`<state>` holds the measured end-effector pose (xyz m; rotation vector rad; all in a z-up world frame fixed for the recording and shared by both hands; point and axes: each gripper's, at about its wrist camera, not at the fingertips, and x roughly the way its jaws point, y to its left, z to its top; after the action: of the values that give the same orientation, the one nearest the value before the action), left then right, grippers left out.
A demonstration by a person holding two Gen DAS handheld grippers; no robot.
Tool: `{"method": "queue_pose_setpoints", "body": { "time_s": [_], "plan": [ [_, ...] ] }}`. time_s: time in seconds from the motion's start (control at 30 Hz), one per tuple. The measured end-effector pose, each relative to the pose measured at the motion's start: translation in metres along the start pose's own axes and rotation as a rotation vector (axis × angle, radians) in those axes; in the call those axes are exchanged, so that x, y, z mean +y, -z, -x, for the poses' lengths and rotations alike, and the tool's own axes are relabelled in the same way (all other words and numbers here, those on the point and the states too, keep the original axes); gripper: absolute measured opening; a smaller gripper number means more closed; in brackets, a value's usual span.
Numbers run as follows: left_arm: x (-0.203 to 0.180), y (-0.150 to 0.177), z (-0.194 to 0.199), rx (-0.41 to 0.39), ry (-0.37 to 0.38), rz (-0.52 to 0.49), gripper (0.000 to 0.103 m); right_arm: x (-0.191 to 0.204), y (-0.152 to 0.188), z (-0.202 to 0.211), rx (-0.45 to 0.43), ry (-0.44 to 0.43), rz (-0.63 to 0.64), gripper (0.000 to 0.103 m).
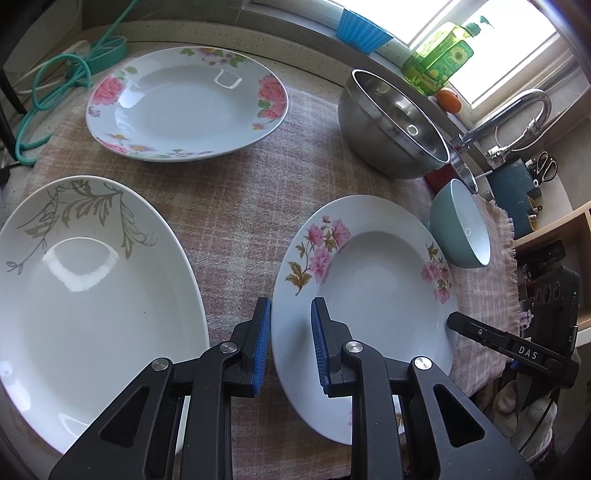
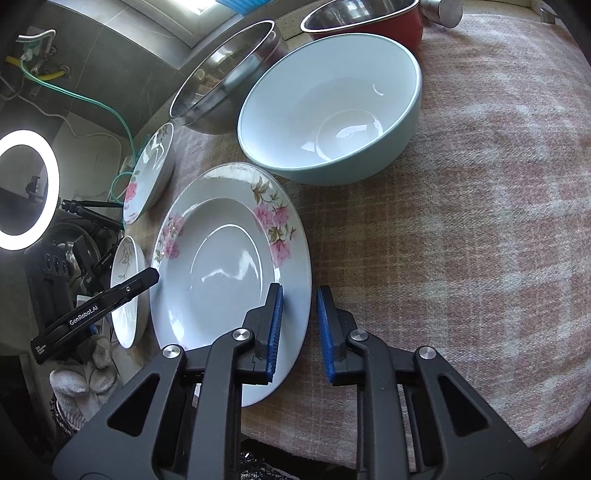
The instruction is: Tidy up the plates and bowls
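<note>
In the left wrist view, the left gripper (image 1: 290,339) hangs low over a pink checked cloth (image 1: 236,199), its blue pads parted and straddling the near-left rim of the pink-flower plate (image 1: 369,295). 1 pad is outside the rim over the cloth and 1 is over the plate's surface; whether either touches the rim I cannot tell. Nothing is pinched between them. To the left lies the oval leaf-pattern plate (image 1: 92,295), and at the back of the cloth sits the rose-rimmed plate (image 1: 184,103). The steel bowl (image 1: 391,125) stands at the back right, and the teal bowl (image 1: 461,229) stands just beside the pink-flower plate's far-right edge. A black finger of the right gripper (image 1: 458,321) reaches in to that plate's right rim. A green bottle (image 1: 439,59) and a blue cup (image 1: 362,29) stand on the window sill.

In the right wrist view, the right gripper (image 2: 299,328) has its jaws apart around the near-right rim of the pink-flower plate (image 2: 221,273), 1 pad above the plate and 1 beyond the rim over the cloth (image 2: 461,221). It grips nothing. The teal bowl (image 2: 332,107) sits upright behind the plate, close to its far edge, with the steel bowl (image 2: 225,74) to its left and a red pot (image 2: 388,26) behind. A finger of the left gripper (image 2: 147,278) meets the plate's left rim.
</note>
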<state>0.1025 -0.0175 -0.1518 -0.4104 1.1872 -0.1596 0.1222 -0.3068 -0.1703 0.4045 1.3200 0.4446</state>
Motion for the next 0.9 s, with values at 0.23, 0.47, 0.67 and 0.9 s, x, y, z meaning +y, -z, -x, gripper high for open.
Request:
{"method": "queue_pose_setpoints", "body": {
  "time_s": [0.23,0.47,0.67,0.9],
  "plan": [
    [0.001,0.0,0.0,0.002,0.007,0.005,0.02,0.007,-0.001,-0.004,0.006,0.01,0.033,0.018],
    [-0.001,0.005,0.003,0.0,-0.005,0.003,0.02,0.012,0.003,-0.004,0.018,0.023,0.046,0.018],
    [0.0,0.013,0.006,0.0,-0.014,0.004,0.02,0.017,0.011,-0.006,0.034,0.022,0.055,0.018],
    [0.001,0.023,0.011,0.001,-0.018,0.008,0.02,0.016,0.022,-0.005,0.046,0.017,0.055,0.018]
  ]
}}
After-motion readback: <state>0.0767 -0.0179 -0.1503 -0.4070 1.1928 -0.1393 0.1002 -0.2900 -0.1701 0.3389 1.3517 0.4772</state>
